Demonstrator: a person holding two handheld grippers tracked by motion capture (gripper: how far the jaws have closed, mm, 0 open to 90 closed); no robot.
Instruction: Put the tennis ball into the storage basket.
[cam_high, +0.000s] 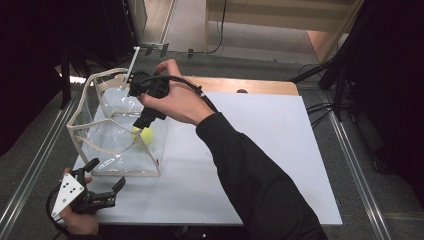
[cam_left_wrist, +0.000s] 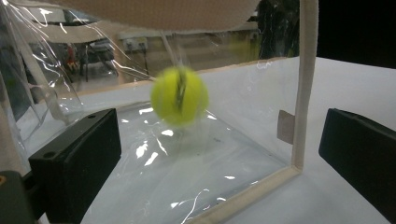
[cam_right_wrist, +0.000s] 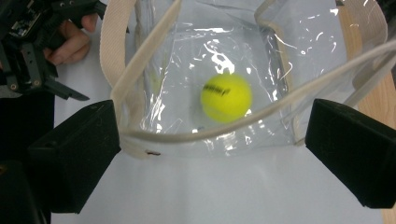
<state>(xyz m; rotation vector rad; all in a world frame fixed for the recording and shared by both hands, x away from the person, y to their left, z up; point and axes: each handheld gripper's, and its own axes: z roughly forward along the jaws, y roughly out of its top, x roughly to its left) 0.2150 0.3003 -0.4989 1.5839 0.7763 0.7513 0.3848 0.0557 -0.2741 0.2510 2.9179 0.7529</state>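
My right tongs (cam_high: 148, 120) hang spread and empty over the clear bag (cam_high: 112, 132) on the table (cam_high: 260, 150); the tennis ball (cam_right_wrist: 226, 97) sits inside. Left tongs (cam_high: 102, 195) gape too. Ball's light, fuzzy, springy: grip across its middle.

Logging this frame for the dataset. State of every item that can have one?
Clear bag: upright on the table, top open, not gripped.
Tennis ball: inside the bag, blurred, held by neither gripper; cannot tell whether it has landed.
Right gripper: open, above the bag's mouth, pointing down.
Left gripper: open, holding nothing, beside the bag near the table's front left corner.
Table: white top, bag standing on it.
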